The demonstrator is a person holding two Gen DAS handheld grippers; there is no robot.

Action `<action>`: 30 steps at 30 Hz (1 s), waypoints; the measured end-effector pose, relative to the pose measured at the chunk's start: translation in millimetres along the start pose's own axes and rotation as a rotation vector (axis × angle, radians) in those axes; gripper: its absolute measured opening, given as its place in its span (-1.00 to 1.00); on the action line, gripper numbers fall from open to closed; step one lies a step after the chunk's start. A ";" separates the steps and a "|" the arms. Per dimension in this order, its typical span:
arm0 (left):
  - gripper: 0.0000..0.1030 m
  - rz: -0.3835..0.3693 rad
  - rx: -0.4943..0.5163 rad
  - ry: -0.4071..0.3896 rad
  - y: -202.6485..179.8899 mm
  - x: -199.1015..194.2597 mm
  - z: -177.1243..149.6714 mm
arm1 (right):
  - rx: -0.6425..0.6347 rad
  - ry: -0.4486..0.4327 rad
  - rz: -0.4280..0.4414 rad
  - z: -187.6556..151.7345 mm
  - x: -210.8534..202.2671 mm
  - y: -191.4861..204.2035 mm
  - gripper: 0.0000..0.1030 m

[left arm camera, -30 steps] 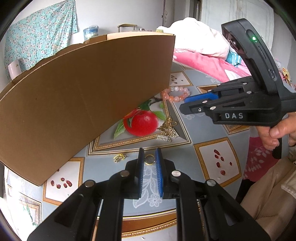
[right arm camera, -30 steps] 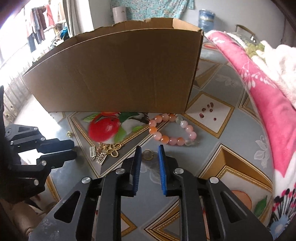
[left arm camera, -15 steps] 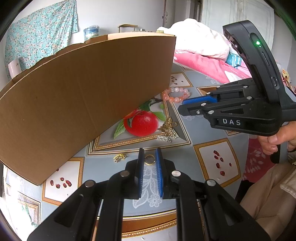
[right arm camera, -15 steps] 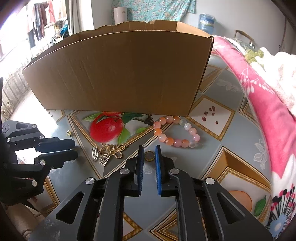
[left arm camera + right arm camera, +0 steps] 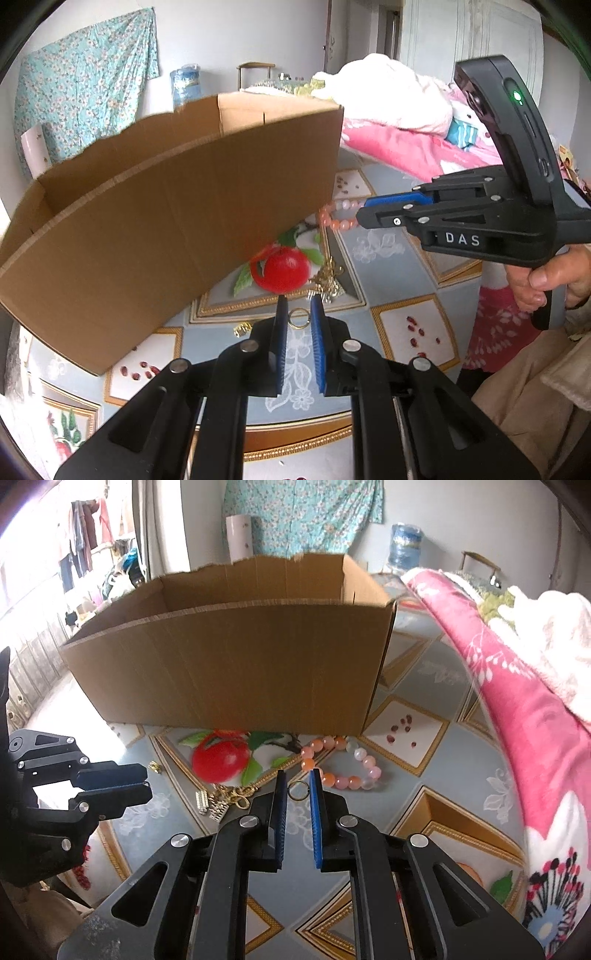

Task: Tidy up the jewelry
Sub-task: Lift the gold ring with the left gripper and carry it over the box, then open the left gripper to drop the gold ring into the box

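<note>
A small gold ring [image 5: 298, 318] sits between my left gripper's [image 5: 298, 314] blue pads, which stand close beside it; touch cannot be told. In the right wrist view a gold ring [image 5: 298, 790] sits the same way between my right gripper's [image 5: 297, 786] pads. A pink-orange bead bracelet [image 5: 341, 763] lies right of the ring, also in the left wrist view [image 5: 338, 218]. A gold chain with charms [image 5: 229, 798] lies left of it, seen too in the left wrist view [image 5: 327, 278]. A small gold piece [image 5: 242, 329] lies by the cardboard box [image 5: 166, 229].
The open cardboard box [image 5: 232, 664] stands behind the jewelry on a patterned tablecloth [image 5: 424, 801]. Pink bedding [image 5: 524, 701] rises at the right. The other gripper [image 5: 81, 786] hovers at the left. A person's hand [image 5: 543, 277] holds the right gripper.
Both cameras have risen, so the box's inside now shows. The right gripper narrowed around its ring earlier, then its jaws widened a little.
</note>
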State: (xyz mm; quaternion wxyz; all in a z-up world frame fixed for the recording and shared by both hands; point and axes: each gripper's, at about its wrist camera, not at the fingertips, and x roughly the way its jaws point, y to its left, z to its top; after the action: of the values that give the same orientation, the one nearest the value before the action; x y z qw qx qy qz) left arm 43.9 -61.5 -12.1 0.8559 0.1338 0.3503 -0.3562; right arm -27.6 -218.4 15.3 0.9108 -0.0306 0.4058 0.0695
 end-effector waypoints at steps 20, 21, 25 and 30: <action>-0.77 0.111 -0.284 -0.036 92.0 -16.4 119.3 | 0.013 -0.115 0.251 139.0 15.0 -6.2 -0.81; -0.77 0.109 -0.306 -0.011 98.8 -7.9 122.8 | 0.014 -0.079 0.251 143.7 25.0 -6.6 -0.81; -0.77 0.115 -0.388 0.064 122.9 24.3 136.9 | 0.029 0.042 0.238 165.0 65.4 -7.3 -0.81; -0.76 0.096 -0.502 0.157 149.0 54.6 143.0 | 0.044 0.089 0.240 174.3 78.3 -9.7 -0.79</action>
State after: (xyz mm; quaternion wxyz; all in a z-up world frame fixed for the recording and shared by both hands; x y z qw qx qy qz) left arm 248.2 -52.3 49.7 0.8484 -0.0393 0.4861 -0.2057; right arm 153.8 -200.4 73.7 0.8775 0.0351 0.4481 0.1675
